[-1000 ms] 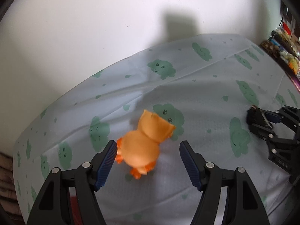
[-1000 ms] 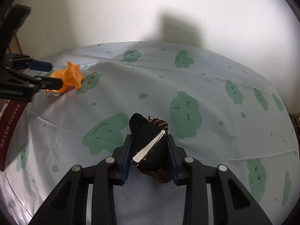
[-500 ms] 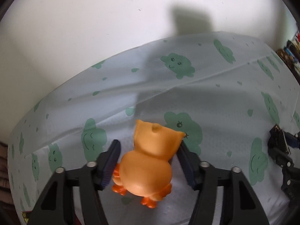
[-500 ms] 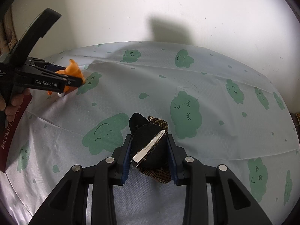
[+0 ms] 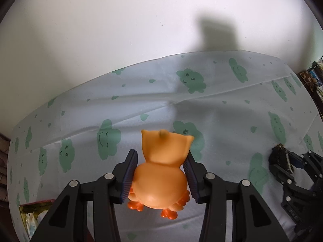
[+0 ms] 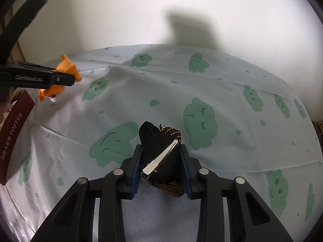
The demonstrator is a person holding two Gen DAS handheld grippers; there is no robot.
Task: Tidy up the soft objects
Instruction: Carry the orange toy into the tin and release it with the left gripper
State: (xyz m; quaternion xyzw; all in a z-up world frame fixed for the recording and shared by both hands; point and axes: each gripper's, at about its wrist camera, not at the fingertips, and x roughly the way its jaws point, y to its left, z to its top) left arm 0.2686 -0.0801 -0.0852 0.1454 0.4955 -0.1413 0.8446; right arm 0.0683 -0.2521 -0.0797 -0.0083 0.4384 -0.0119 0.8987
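White wall backed a cloud-printed sheet (image 6: 232, 109) whose left edge met a maroon toffee box (image 6: 14, 133). Near that edge, the left gripper (image 5: 160, 176) was closing on an orange toy (image 5: 161, 173), seemingly lifted; mid-sheet, the right gripper (image 6: 160, 163) clamped a black hair clip (image 6: 161, 157).

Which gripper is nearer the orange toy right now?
Left. The left gripper has the orange toy between its closing jaws. The right gripper is off to the side, shut on a black hair clip.
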